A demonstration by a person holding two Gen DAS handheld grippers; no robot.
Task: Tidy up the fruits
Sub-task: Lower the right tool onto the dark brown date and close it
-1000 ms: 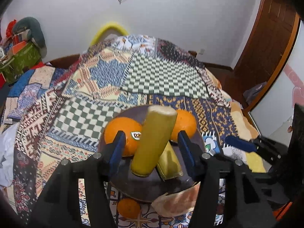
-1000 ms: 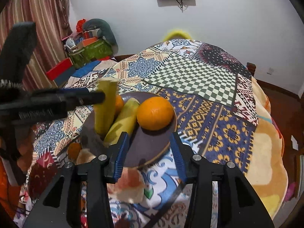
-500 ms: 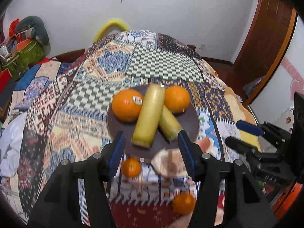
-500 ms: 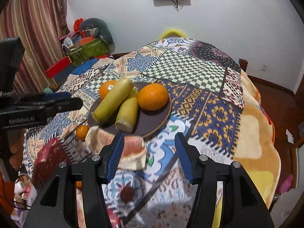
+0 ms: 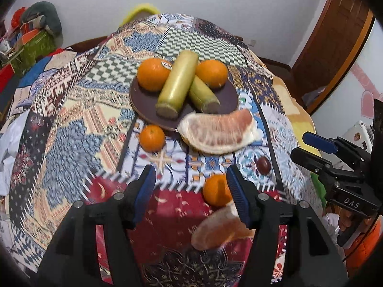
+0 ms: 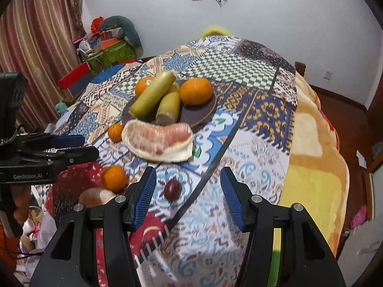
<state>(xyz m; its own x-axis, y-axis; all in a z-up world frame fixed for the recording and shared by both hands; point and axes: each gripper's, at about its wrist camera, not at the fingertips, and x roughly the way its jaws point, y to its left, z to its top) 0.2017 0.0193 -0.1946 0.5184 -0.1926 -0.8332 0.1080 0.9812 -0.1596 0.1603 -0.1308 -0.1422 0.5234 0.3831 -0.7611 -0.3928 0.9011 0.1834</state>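
patchwork cloth [image 5: 71, 110] covers the table. on it, toward the far side, a dark brown plate [image 5: 227, 95] holds two oranges [image 5: 153, 74] and two yellow-green stalk pieces [image 5: 178, 83]. just in front, left to right, lie a small mandarin [image 5: 152, 138], a big pomelo wedge [image 5: 216, 132] touching the plate's rim, and a dark red date [image 5: 263, 165]. nearer still sit another mandarin [image 5: 216, 190] and a second pomelo piece [image 5: 221, 229]. the left gripper [image 5: 191, 192] is opening its jaws, nothing pressed between them. the right gripper [image 6: 188, 195] hangs above the cloth with jaws parted and empty, the date just ahead of its left finger.
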